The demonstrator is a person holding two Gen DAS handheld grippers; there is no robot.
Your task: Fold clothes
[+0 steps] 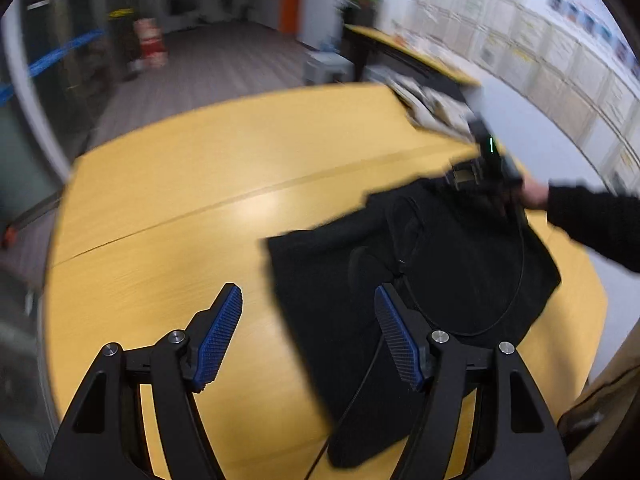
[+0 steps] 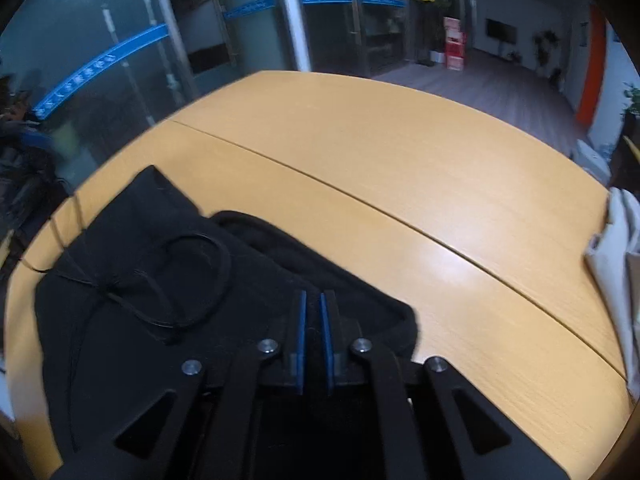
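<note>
A black garment (image 1: 460,272) lies crumpled on the yellow wooden table (image 1: 200,184), with a thin black cord (image 1: 520,280) looping over it. My left gripper (image 1: 308,290) hovers open above the garment's left edge, its blue pads (image 1: 218,336) wide apart and nothing pinched between them. At the garment's far edge a hand in a dark sleeve (image 1: 592,220) holds my right gripper (image 1: 464,178). In the right wrist view that gripper (image 2: 313,294) has its pads almost together on a fold of the black garment (image 2: 132,280). The cord loop (image 2: 216,272) lies left of it.
A seam (image 2: 360,196) runs across the table (image 2: 400,160). A pile of pale cloth (image 2: 616,264) sits at the table's right end, seen also as pale cloth (image 1: 432,104) in the left view. A second table (image 1: 408,52) stands by the wall. Glass partitions (image 2: 120,60) lie beyond.
</note>
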